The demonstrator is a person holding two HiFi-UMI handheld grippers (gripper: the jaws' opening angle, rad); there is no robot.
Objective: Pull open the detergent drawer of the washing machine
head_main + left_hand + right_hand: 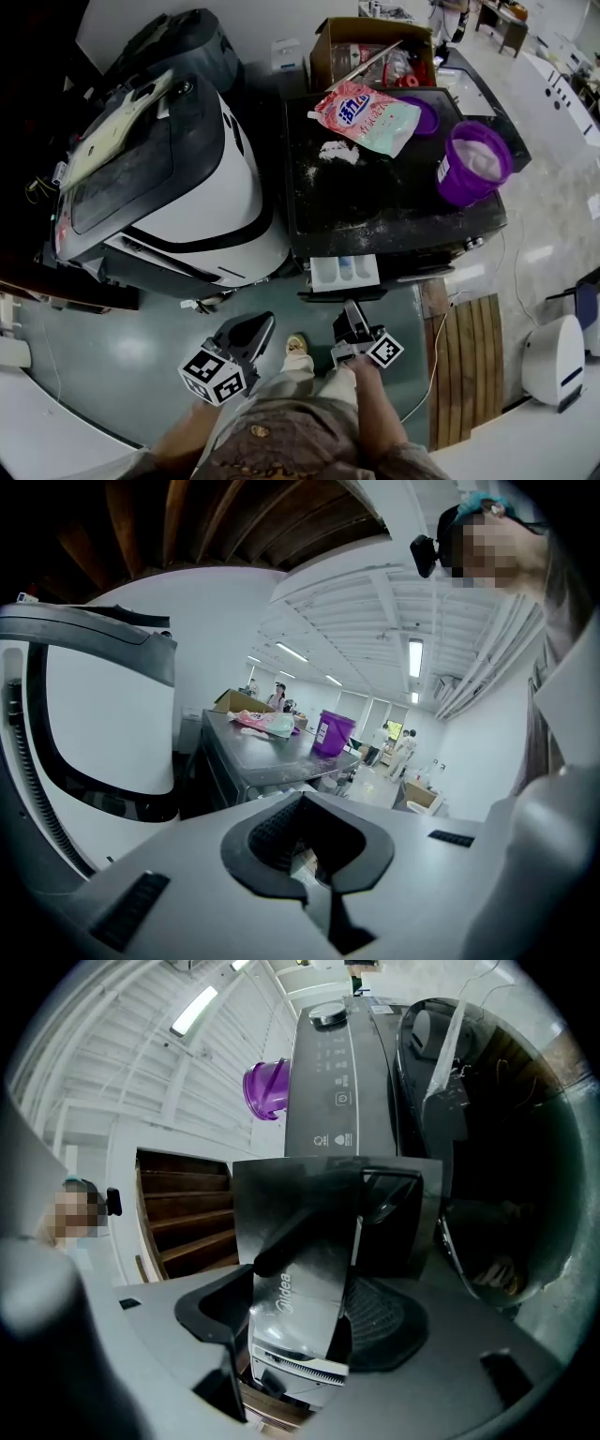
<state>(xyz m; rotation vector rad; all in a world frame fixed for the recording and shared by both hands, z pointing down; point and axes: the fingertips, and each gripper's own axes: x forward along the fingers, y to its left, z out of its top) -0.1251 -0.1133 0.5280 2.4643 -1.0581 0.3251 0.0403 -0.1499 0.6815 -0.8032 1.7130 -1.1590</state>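
Head view: the detergent drawer (344, 272) sticks part way out of the front of the washing machine (375, 202), with its white cups showing.

The right gripper (352, 314) has its fingers (211, 1312) closed on the drawer's silver front, which fills the gap between them in the right gripper view. The left gripper (255, 328) hangs off to the side near the person's leg, with its fingers together and holding nothing. The step in hand looks like the pull itself. Next, the right gripper likely needs to draw straight back toward the person, flat and steady, without letting go, until the drawer stops. A crooked pull could make the drawer stick.
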